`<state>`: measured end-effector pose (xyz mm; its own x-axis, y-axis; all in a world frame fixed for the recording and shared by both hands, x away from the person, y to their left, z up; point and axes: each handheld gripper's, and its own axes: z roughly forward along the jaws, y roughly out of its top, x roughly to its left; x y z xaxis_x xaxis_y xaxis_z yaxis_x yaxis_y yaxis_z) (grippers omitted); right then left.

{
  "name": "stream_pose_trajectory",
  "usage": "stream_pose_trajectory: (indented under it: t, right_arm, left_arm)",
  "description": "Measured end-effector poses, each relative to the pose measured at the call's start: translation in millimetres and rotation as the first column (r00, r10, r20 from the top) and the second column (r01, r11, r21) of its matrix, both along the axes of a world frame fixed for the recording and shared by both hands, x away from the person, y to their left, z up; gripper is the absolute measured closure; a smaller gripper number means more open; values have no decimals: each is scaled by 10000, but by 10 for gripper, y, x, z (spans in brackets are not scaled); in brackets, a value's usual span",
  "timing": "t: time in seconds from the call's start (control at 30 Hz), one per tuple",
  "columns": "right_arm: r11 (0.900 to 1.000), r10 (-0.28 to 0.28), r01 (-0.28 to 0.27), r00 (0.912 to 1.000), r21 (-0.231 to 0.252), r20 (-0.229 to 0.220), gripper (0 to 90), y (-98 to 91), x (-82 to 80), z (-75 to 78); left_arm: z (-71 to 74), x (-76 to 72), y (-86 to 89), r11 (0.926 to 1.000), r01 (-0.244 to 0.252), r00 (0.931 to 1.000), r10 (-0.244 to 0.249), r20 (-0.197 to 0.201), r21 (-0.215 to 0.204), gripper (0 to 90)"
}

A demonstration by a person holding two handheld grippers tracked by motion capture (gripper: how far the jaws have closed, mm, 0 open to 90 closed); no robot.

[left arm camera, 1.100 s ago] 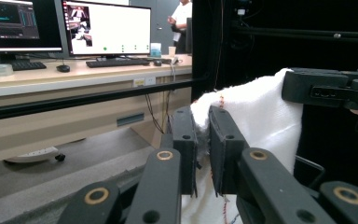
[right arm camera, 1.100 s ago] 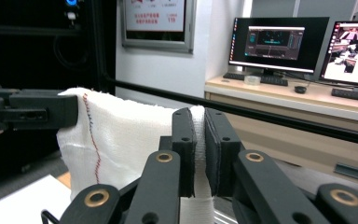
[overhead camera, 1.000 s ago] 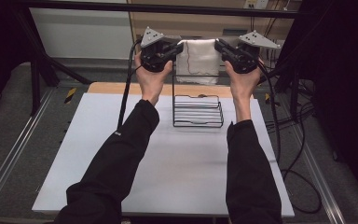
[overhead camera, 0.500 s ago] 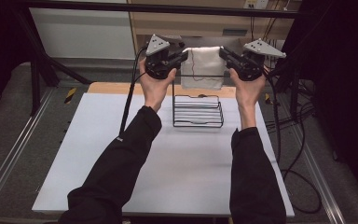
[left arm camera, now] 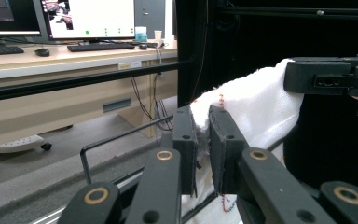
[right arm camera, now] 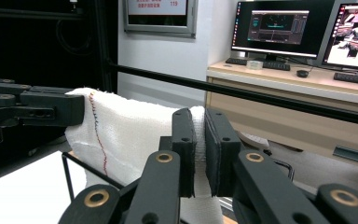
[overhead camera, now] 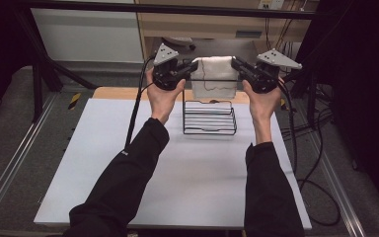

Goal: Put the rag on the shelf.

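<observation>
towel: a white terry cloth towel (overhead camera: 215,76) with a thin coloured stitch line hangs stretched between the two grippers, raised above the far end of a black wire rack (overhead camera: 210,117) that stands on the white table top (overhead camera: 177,168). the left gripper (overhead camera: 191,67) pinches the towel's left upper corner; in the left gripper view its black jaws are drawn nearly together with a fold of the white cloth (left arm camera: 242,112) caught between the pads. the right gripper (overhead camera: 236,65) pinches the opposite upper corner, and in the right gripper view its jaws are likewise almost closed on the towel edge (right arm camera: 130,135), with the other gripper's jaw gripping the far corner. the towel's top edge runs roughly level between them and its body drapes down toward the rack's upright wire frame (right arm camera: 81,170); whether it touches the wire cannot be told. both forearms in black sleeves (overhead camera: 128,182) reach in from the near side. behind the table stand a wooden desk (right arm camera: 298,100) with monitors (right arm camera: 279,28) and keyboards.
</observation>
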<state>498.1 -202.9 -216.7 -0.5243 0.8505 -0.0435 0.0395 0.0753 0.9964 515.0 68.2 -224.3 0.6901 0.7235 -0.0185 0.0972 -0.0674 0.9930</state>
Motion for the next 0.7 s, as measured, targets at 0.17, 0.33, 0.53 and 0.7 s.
stream_pose_trajectory:
  t: [0.17, 0.33, 0.53, 0.7]
  right_arm:
    - [10000, 57, -57, 10000, 12, 8, 832, -6, -63, -21]
    - [9998, 190, -190, 9998, 25, -60, 829, -7, -140, -59]
    - [9996, 289, -290, 9994, -29, -188, 829, -14, -221, -108]
    - [9992, 389, -392, 9988, -110, -289, 828, -18, -293, -163]
  left_arm:
    - [-19, -52, 13, 9999, 157, 9999, -157, 4, 50, 817]
    - [-56, -103, 39, 9995, 315, 9995, -314, -101, 39, 814]
    - [-90, -174, 51, 9988, 463, 9985, -458, -294, 162, 807]
    - [-119, -241, 51, 9980, 472, 9983, -457, -368, 410, 800]
